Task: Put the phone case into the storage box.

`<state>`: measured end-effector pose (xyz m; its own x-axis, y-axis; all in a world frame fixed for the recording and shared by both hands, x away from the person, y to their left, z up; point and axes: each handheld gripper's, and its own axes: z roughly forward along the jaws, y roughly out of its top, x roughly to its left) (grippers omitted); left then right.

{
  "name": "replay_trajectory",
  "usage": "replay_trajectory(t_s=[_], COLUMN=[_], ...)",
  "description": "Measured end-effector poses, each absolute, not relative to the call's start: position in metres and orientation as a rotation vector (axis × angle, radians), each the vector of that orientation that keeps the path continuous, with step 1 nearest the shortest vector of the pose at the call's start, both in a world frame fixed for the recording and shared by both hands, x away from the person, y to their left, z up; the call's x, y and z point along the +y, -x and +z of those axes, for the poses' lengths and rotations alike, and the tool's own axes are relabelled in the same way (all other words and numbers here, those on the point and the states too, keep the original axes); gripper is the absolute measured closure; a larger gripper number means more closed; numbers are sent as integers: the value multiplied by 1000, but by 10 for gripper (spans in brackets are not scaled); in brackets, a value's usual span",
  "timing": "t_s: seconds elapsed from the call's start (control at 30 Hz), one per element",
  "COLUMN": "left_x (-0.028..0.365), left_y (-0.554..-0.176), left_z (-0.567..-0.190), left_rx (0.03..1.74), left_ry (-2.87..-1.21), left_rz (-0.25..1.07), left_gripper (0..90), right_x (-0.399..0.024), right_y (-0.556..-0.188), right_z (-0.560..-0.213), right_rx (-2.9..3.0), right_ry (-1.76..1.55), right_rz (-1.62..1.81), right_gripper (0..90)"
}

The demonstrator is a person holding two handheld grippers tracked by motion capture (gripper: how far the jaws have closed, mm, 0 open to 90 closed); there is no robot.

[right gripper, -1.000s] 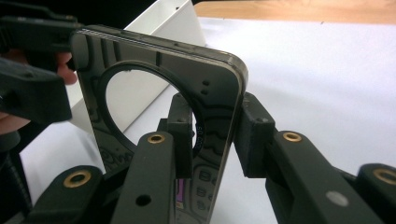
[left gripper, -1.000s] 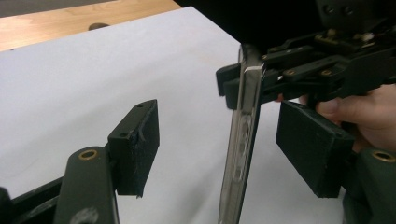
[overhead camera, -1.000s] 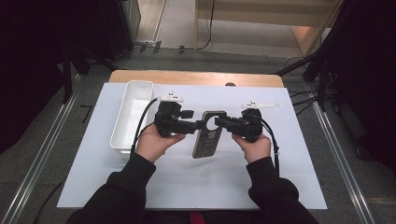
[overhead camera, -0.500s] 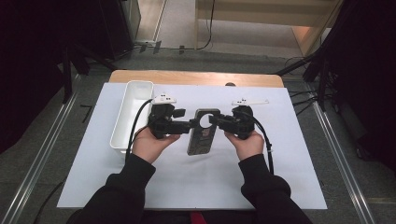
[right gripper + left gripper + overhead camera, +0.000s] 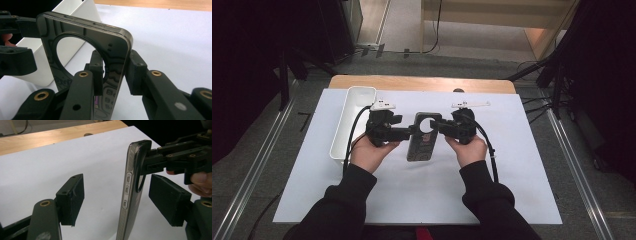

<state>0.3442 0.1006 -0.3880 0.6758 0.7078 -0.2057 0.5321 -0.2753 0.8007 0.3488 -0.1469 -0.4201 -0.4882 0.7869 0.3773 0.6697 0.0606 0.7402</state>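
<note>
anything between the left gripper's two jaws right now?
Yes: the phone case stands edge-on between the open left gripper jaws, touching neither pad, in the left gripper view. The right gripper clamps it.

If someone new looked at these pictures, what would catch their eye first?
Probably the dark phone case held up at the middle of the white sheet, pinched at its top edge by the right gripper. The left gripper straddles it with jaws open; a white bin sits to the left.
</note>
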Motion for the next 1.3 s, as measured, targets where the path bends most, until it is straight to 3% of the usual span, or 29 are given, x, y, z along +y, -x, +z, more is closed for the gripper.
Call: replay_trajectory(t_s=[1.3], left_x=[95], left_y=[-358], left_z=[-396], left_rx=[1052], left_ry=[-1921], left_rz=[390], left_gripper=[325], right_x=[-115], right_y=[-363], right_z=[-410], right_rx=[2105], right_ry=[-1684], right_rz=[1308], right_gripper=[692])
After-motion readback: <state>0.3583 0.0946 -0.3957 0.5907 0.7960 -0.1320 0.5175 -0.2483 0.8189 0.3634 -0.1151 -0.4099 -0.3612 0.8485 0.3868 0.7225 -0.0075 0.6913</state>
